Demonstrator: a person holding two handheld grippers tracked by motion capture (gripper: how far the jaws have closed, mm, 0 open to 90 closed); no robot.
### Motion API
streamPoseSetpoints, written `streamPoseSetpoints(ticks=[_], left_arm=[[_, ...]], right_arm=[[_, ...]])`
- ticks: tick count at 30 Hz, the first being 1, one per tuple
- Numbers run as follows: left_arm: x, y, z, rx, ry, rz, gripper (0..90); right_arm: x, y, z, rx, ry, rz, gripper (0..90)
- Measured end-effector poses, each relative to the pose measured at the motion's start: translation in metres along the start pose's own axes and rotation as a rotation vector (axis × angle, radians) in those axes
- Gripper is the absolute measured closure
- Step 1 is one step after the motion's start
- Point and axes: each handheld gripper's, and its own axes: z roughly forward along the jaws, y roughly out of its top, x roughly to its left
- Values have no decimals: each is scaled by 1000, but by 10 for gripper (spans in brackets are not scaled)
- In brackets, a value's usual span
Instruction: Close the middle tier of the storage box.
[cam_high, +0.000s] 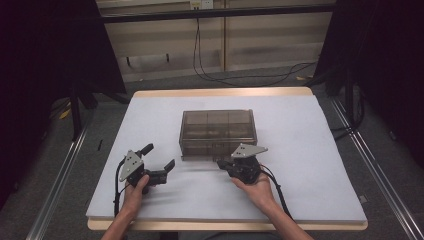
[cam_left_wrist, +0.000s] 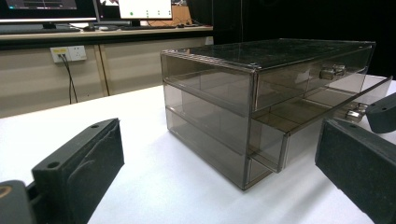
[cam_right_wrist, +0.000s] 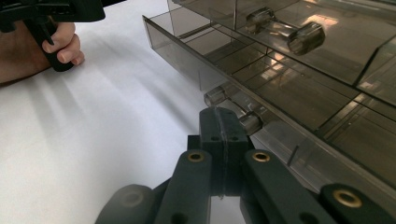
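the drawer box (cam_high: 218, 133) is sat mid table (cam_high: 310, 165), its contents lost behind smoky plastic. the right gripper (cam_right_wrist: 225, 122) is pressed together at a drawer handle (cam_right_wrist: 232, 108), grip not clearly made out. the left gripper (cam_high: 159, 157) is held spread, apart. dark room, cables on floor (cam_high: 240, 77).

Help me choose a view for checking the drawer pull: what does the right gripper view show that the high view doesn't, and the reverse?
Right gripper view: the right gripper, jaws together at the handle of the middle drawer, which is pulled slightly out. High view: the whole table and the floor behind. Both: the smoky drawer box and the left gripper.
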Motion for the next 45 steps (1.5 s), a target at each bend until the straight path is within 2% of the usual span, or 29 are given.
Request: streamPoseSetpoints(ticks=[45], left_arm=[[0, 0, 0, 0, -3, -6, 11]], right_arm=[[-8, 5, 11, -17, -16, 18, 900]])
